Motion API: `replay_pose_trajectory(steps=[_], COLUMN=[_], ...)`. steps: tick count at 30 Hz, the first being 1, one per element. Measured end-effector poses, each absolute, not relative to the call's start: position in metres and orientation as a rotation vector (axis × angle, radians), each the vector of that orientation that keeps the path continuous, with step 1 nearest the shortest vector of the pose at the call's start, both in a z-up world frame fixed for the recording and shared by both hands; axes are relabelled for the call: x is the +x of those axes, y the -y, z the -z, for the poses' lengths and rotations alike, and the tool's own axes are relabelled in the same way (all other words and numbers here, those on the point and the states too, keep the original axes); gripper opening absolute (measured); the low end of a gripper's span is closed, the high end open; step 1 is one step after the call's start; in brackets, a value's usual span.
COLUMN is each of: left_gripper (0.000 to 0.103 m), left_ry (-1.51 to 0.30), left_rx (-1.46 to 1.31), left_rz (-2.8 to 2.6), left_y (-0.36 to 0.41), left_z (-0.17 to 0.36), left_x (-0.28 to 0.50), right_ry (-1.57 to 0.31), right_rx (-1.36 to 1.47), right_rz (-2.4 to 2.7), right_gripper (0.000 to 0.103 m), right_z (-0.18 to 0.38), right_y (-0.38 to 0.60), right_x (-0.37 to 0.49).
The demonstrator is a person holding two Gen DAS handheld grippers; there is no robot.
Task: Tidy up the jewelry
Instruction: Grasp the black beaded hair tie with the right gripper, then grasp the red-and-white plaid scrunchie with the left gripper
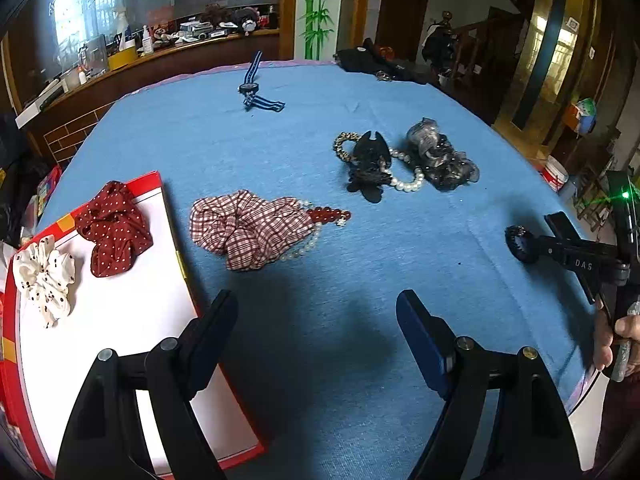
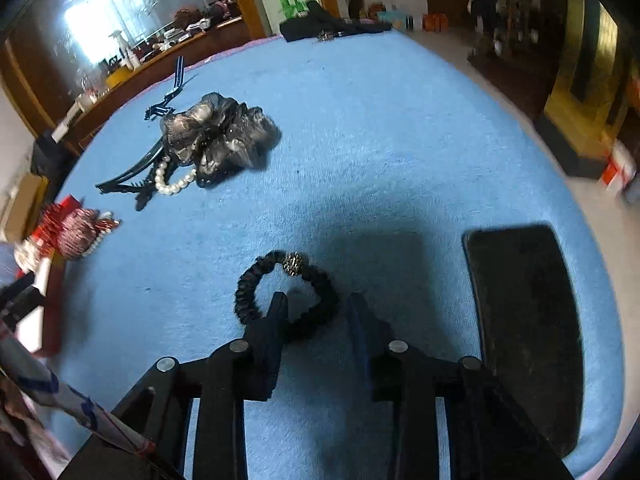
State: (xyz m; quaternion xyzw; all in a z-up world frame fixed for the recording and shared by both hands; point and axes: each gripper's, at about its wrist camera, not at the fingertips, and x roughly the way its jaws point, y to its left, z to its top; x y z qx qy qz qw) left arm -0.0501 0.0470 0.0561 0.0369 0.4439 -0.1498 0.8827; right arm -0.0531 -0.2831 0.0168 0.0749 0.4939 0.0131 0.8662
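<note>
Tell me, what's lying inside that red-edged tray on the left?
In the tray, two fabric scrunchies: a dark red polka-dot one and a white one with dark spots. The rest of its white floor looks bare, though the left gripper hides the near corner.

Black ruffled hair tie (image 2: pixel 288 300) with gold bead, flat on blue table (image 2: pixel 400 152); near-side loop between right tongs (image 2: pixel 316 312); rest of jewelry well apart.

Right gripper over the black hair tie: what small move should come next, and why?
Probably finish closing on the black hair tie. The right gripper straddles its near band, one finger inside the loop, one outside, with gaps on both sides. The left gripper hangs open beside the red-edged tray, where two scrunchies already lie.
</note>
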Motion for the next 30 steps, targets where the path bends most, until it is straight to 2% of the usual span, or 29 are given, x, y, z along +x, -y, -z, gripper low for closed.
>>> replay_pose_trajectory(steps=[2, 3, 4, 6, 8, 11, 21, 28, 30], left_gripper=[0.08, 0.08, 0.08, 0.08, 0.08, 0.08, 0.08, 0.08, 0.077], left_ry=[-0.929, -0.93, -0.93, -0.931, -0.931, -0.929, -0.963, -0.964, -0.98], left_rx=[0.069, 0.069, 0.071, 0.074, 0.071, 0.063, 0.027, 0.104, 0.119], left_rz=[0.31, 0.308, 0.308, 0.307, 0.299, 0.291, 0.25, 0.196, 0.182], left_y=[-0.048, -0.048, -0.048, -0.049, -0.051, -0.056, -0.072, -0.056, -0.053], left_z=[-0.054, -0.054, -0.053, -0.053, -0.053, -0.054, -0.053, -0.044, -0.038], left_x=[-0.048, -0.047, -0.046, -0.045, -0.043, -0.04, -0.007, 0.024, 0.033], right_ry=[-1.032, -1.03, -1.027, -1.023, -1.028, -1.03, -0.847, -0.793, -0.797], right_rx=[0.1, 0.038, -0.003, -0.084, -0.094, 0.001, 0.131, 0.237, 0.26], right_rz=[-0.018, -0.012, -0.011, -0.026, -0.038, -0.1, -0.334, -0.434, -0.458], right_gripper=[0.026, 0.019, 0.018, 0.008, 0.006, 0.006, 0.006, 0.006, 0.006], right_z=[-0.018, -0.017, -0.017, -0.018, -0.019, -0.025, -0.091, -0.082, -0.075], right_y=[0.277, 0.27, 0.265, 0.254, 0.253, 0.26, 0.209, 0.17, 0.167], right_x=[-0.053, -0.053, -0.053, -0.054, -0.053, -0.05, -0.018, 0.009, 0.01])
